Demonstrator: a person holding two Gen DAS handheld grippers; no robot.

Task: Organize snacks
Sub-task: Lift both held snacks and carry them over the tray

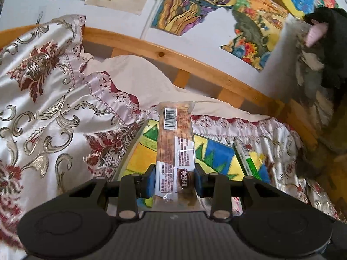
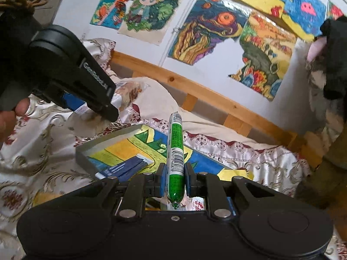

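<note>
A bed covered in a cream satin quilt (image 1: 43,112) with dark red and gold flowers fills the scene, with a wooden headboard rail (image 1: 173,58) and children's drawings (image 1: 190,6) on the wall beyond. The landmark is a shallow grey tray (image 2: 82,153) lying on the quilt, its floor lined with a bright blue, yellow and green drawing. A flat blue packet (image 2: 125,166) already lies inside the tray, near its left wall.

The left gripper (image 1: 175,181) is clamped on a long clear-wrapped snack bar (image 1: 175,143), its blue pads (image 1: 150,183) pressing the bar's near end from both sides. The bar's long axis points straight away from the gripper, reaching out over the tray's far left corner. From the right camera, this gripper is seen lifted above and to the left of the tray, so the bar is held in the air and touches nothing in the tray.

The right gripper (image 2: 175,183) is closed on a thin green sausage stick (image 2: 176,151), gripped near its lower end. The stick also points forward and slightly upward, above the middle of the tray.

Both snacks are already over or beside the tray, with their long axes in line with the fingers. The right gripper looks nearer to the tray floor, so it probably needs only to lower and release.
</note>
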